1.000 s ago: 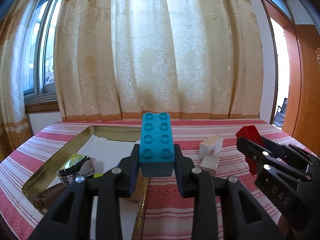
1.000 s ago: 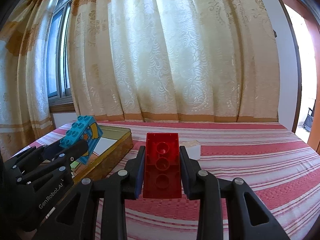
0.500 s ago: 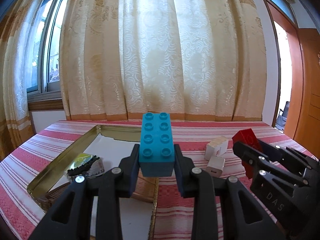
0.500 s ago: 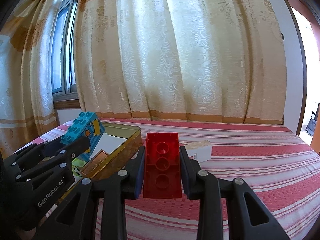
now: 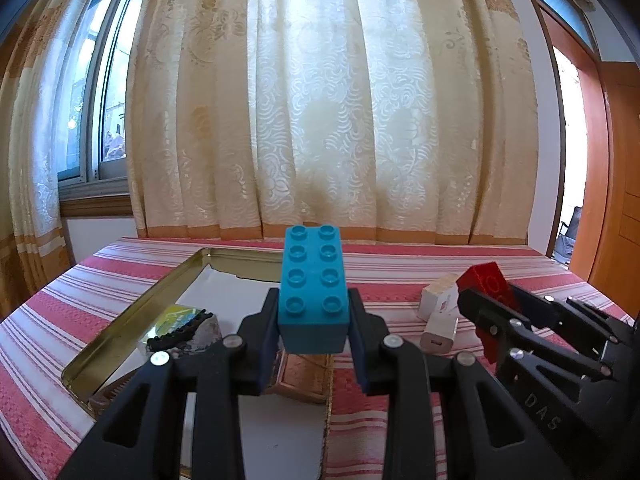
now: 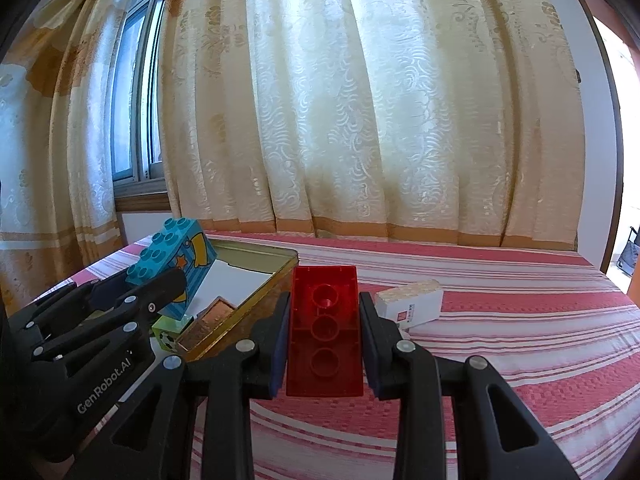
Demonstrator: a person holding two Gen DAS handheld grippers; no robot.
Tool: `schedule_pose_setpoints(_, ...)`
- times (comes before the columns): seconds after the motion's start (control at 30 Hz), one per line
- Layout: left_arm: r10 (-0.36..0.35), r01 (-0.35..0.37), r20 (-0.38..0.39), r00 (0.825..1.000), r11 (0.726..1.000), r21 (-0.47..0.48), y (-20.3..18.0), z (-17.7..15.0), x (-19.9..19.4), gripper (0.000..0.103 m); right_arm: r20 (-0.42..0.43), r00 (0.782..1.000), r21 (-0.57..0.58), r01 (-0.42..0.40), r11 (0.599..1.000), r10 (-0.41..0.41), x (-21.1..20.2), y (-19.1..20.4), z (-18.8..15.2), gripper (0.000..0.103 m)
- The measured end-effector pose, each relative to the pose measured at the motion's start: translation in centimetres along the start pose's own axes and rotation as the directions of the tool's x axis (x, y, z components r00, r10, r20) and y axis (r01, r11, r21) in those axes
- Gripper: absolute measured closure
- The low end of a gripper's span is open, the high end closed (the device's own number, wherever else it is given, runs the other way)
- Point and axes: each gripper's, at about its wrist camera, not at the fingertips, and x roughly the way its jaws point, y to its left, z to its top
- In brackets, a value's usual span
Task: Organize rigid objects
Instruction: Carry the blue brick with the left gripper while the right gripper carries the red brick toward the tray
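A blue studded brick is clamped between the pads of my left gripper, held studs up above the near end of a gold metal tin. In the right wrist view the same blue brick shows a star picture on its side. My right gripper is shut on a red brick, hollow underside facing the camera, over the striped cloth just right of the tin. From the left wrist view the red brick shows in the right gripper at the right.
The tin holds a white sheet, a small colourful box, a football-print cube and a copper-coloured flat piece. Two white blocks lie on the red striped tablecloth right of the tin. Curtains hang behind the table.
Both views have drifted a little relative to the tin and the white blocks. Each gripper still holds its brick the same way.
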Motion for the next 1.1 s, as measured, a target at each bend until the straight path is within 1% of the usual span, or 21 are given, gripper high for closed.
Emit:
schedule_pose_setpoints(0.6,0.015,-0.015,0.010,1.000,1.000,-0.005,1.4,-0.1,-0.4,0.073,-0.002,0.999,-0.024,-0.037,0.999,0.037,0.4,1.7,-0.1,0.069)
schedule_pose_setpoints(1.1,0.036,-0.036,0.011,0.999,0.999,-0.012,3.0,-0.2,-0.6,0.073,-0.023,0.997,-0.037,-0.071,0.997,0.070,1.1,3.3,0.0,0.069)
